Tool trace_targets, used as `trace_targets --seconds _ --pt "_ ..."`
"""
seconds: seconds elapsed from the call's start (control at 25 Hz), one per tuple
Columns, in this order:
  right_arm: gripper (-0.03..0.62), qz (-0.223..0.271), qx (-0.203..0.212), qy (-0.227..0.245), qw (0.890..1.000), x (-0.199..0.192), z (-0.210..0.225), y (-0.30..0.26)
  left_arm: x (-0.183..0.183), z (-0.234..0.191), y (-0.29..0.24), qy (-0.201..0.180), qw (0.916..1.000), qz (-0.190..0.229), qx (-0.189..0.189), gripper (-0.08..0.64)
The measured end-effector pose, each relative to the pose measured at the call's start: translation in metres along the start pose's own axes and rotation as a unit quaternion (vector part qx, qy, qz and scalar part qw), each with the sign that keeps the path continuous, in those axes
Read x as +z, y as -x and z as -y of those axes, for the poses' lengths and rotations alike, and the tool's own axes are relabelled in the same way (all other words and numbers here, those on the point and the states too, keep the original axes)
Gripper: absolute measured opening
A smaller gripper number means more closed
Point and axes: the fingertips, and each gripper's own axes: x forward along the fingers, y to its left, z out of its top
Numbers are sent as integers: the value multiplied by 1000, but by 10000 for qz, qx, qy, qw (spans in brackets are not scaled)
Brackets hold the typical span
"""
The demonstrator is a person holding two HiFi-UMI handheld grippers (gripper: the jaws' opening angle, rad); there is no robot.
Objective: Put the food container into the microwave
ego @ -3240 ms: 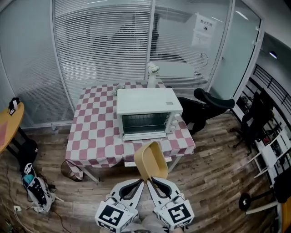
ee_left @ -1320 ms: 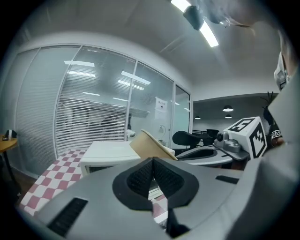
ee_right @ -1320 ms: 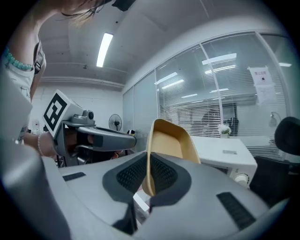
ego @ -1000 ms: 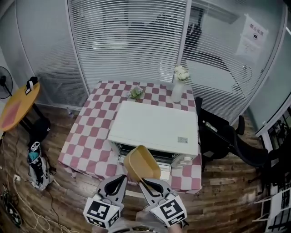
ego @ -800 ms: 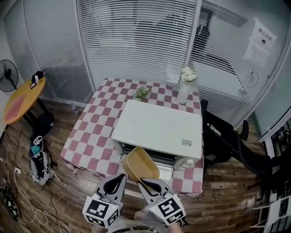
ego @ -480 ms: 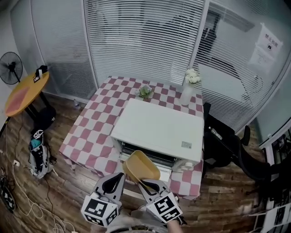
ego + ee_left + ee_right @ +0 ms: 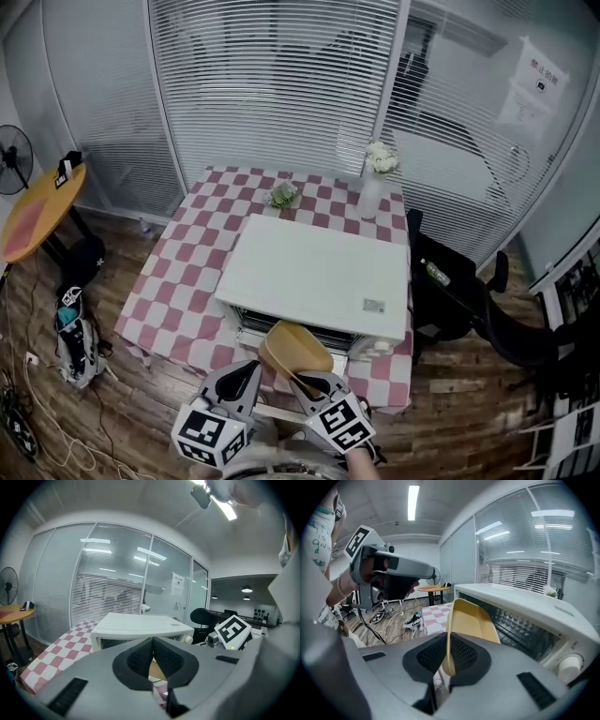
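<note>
Right tongs (image 7: 447,660) pinch thin rim of yellow food container (image 7: 471,620). Container held tilted on edge, just in front of microwave (image 7: 319,277), not yet inside. Left tongs (image 7: 153,649) pressed together, empty, beside container at microwave's front.

Step in hand: feed container into cavity.
- Level container first so base lands flat.
- Aim mid-opening, clear of top frame and knob (image 7: 569,665) at microwave's right.
- Keep pinch firm; let go only once base rests inside.
- Door position unclear; check before pushing.
</note>
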Motion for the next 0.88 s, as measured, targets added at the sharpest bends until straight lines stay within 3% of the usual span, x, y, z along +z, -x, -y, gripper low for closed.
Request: trace_targets --seconds 0.24,0.88 --pt "14 -403 -326 43 9986 -5 25 -12 17 -13 -30 -149 9992 -10 -374 11" --pt "14 -665 -985 -7 9929 0 73 -59 30 -52 -77 -270 9940 -204 -1038 12"
